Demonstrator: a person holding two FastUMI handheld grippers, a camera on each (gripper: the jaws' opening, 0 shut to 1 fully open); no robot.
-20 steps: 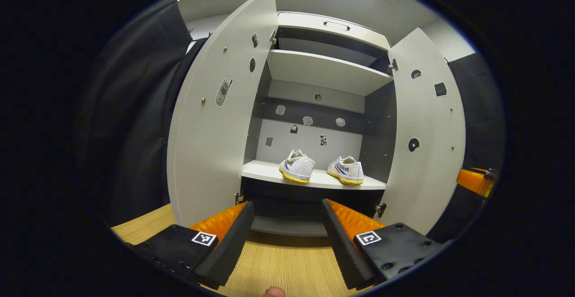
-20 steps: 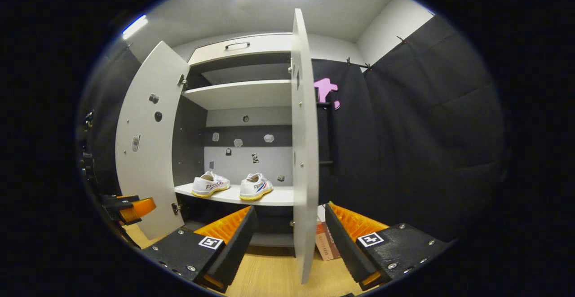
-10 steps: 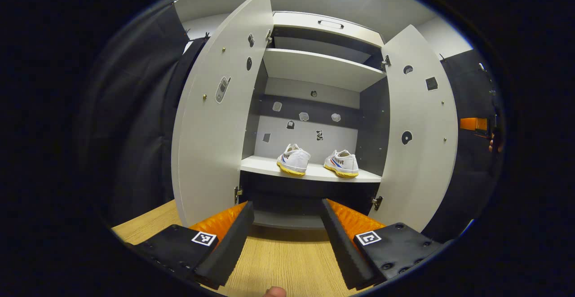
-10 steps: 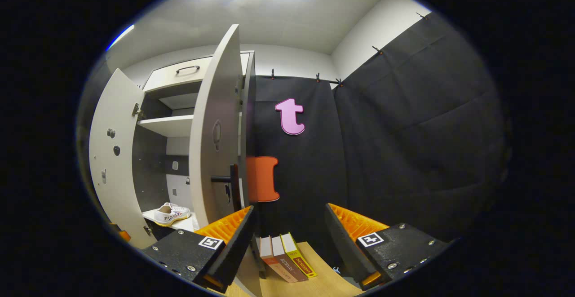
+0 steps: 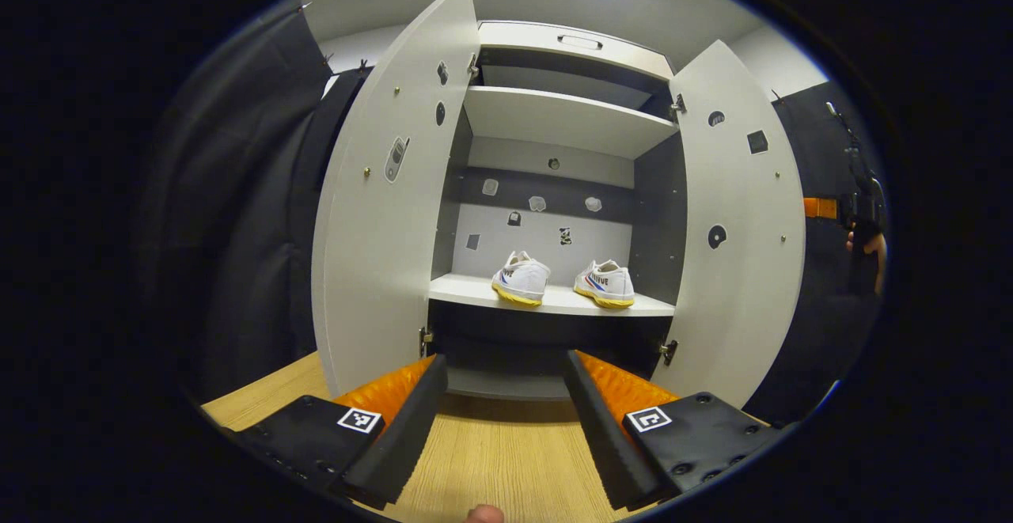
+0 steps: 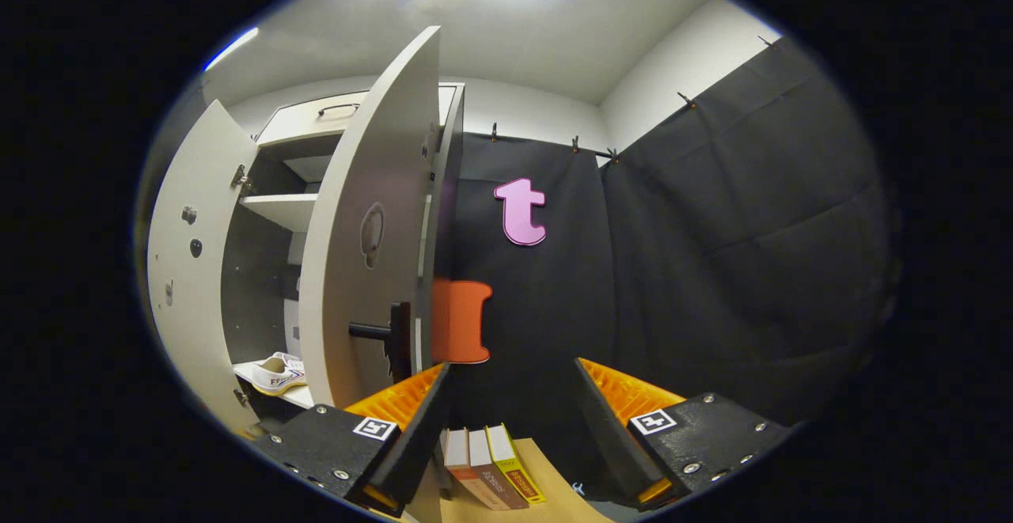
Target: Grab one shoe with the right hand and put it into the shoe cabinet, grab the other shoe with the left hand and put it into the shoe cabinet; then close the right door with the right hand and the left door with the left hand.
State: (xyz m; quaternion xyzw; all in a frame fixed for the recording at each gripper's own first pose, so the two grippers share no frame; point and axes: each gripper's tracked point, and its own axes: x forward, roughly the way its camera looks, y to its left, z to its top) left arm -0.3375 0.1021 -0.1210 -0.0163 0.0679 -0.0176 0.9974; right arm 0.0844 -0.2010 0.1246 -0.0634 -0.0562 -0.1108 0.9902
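Two white shoes with yellow soles, one (image 5: 521,278) left and one (image 5: 605,283) right, stand on the lower shelf (image 5: 475,295) of the shoe cabinet. Both cabinet doors hang open: the left door (image 5: 388,191) and the right door (image 5: 740,222). My left gripper (image 5: 505,420) is open and empty, low in front of the cabinet. My right gripper (image 6: 510,428) is open and empty, out past the right door's outer face (image 6: 360,222), near its black handle (image 6: 380,331). One shoe (image 6: 273,373) peeks past that door. In the left gripper view the right gripper (image 5: 839,208) and a hand show at far right.
The wooden floor (image 5: 506,460) runs up to the cabinet. An upper shelf (image 5: 554,115) and a top drawer (image 5: 570,42) sit above the shoes. Three books (image 6: 491,468) lean by the black cloth wall (image 6: 712,270) to the right of the cabinet.
My right gripper swung rightward round the right door's edge to its outer side, and the books came into its view. My left gripper drew back slightly from the cabinet. Shoes unmoved.
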